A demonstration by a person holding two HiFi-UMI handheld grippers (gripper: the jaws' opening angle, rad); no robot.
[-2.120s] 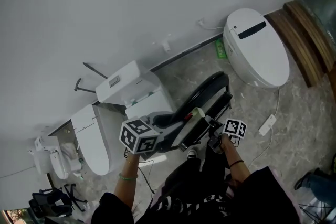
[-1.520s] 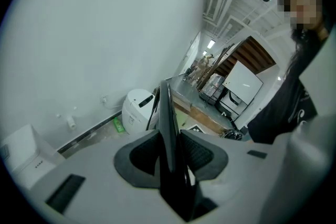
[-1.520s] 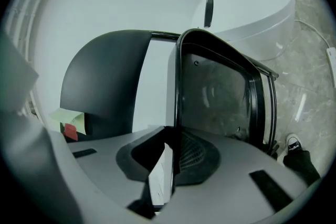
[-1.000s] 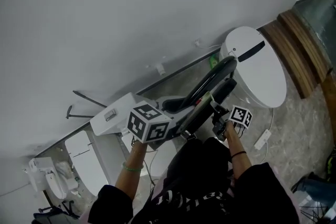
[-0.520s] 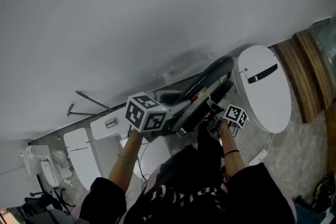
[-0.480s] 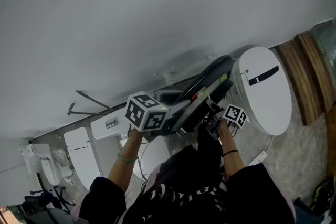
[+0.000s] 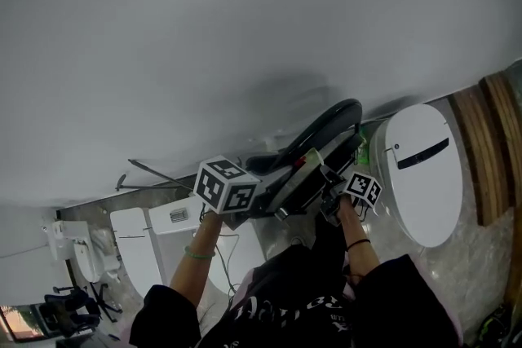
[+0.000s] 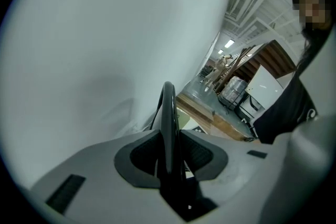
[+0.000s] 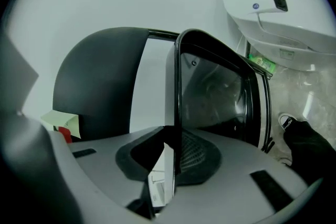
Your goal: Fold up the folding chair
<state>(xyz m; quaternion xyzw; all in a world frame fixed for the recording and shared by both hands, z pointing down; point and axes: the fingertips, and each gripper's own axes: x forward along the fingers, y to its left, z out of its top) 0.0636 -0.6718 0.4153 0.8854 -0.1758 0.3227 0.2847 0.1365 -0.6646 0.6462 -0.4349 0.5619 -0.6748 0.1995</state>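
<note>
The chair (image 7: 329, 123), which looks already folded, hangs off the floor close to the grey wall (image 7: 245, 20), just beside a white toilet (image 7: 420, 171). The left tongs (image 8: 168, 162) are clamped on its black rounded rim, and the right tongs (image 9: 170, 165) pinch a thin frame bar. The next move calls for both grips firm, the chair level, a gentle set-down against the wall, and room left for the toilet.

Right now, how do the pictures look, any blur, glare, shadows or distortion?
Head view: even light, a soft shadow on the wall behind the folding chair, edges slightly soft. Left gripper view: strong fisheye bending, dark corners. Right gripper view: same fisheye and dark corners; the chair's glossy black panel shows dull reflections.
</note>
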